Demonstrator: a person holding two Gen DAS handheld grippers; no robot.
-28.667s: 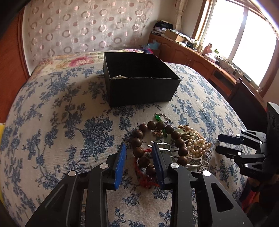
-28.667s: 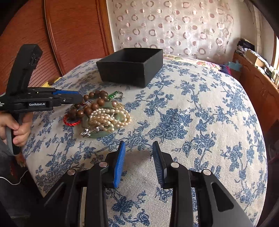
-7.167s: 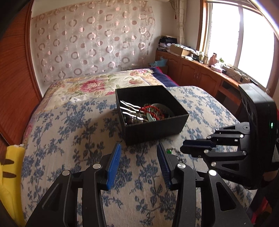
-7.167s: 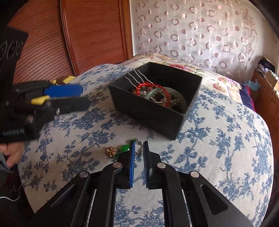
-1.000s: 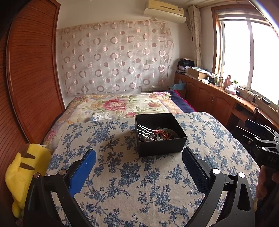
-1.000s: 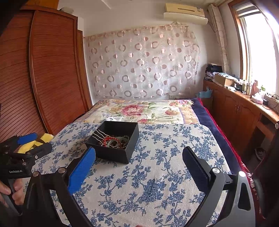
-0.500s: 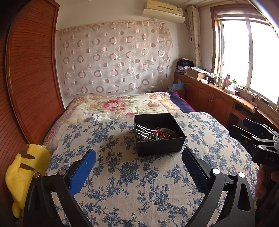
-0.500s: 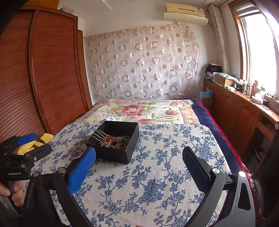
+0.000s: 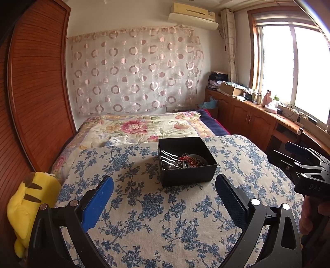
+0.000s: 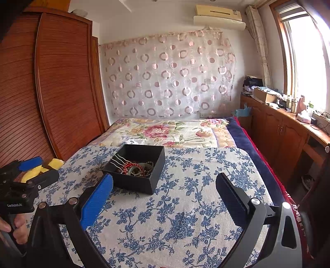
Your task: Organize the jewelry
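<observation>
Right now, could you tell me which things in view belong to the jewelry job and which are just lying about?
Job:
black box
jewelry inside it
left hand-held gripper, open
right hand-held gripper, open

Lying about:
yellow plush toy
floral quilt
cardboard box

One black box (image 9: 186,162) sits on one bed (image 9: 156,216). Inside it lie three wavy silver hairpins (image 9: 168,157), one red bracelet (image 9: 186,158), one pale bangle (image 10: 135,168) and dark beads too tangled to count. Two grippers show: the left gripper (image 9: 164,194) and the right gripper (image 10: 164,192), each with two fingers. One yellow plush toy (image 9: 26,206) lies beside the bed. One air conditioner (image 9: 192,14) hangs on the wall.
</observation>
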